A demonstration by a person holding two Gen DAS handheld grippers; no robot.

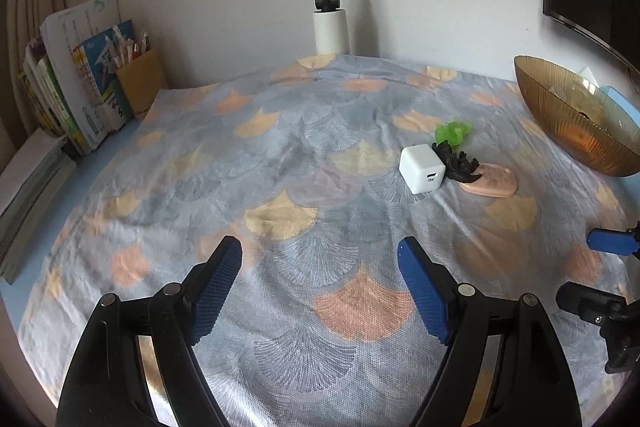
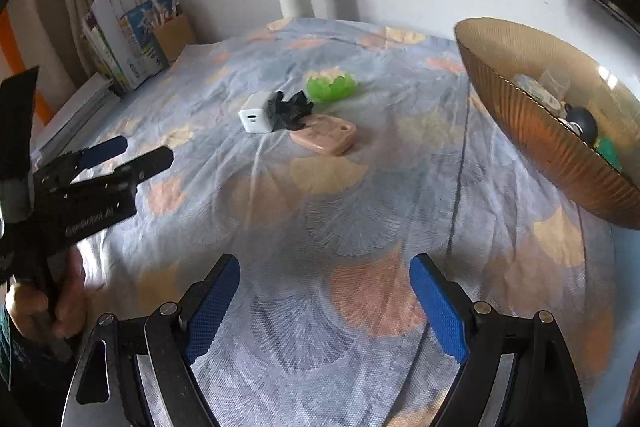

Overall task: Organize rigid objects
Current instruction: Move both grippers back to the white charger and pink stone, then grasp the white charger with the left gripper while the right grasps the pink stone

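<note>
Left gripper (image 1: 320, 291): jaws spread wide, nothing between the blue pads, pointing downward at a slant. Right gripper (image 2: 324, 307): jaws likewise wide apart and empty, angled downward. A hand (image 2: 44, 303) grips the left gripper's handle.

- Cloth (image 1: 304, 163) on the tabletop: grey-blue, printed with orange and yellow fan-shaped leaves.
- Charger (image 1: 421, 169): white.
- Clip (image 2: 289, 111): black.
- Flower-shaped piece (image 2: 331, 86): translucent green.
- Flat case (image 2: 328, 135): pale pink.
- Bowl (image 2: 532, 131): amber, finely ribbed.
- Gripper pads (image 1: 218, 291): blue.
</note>
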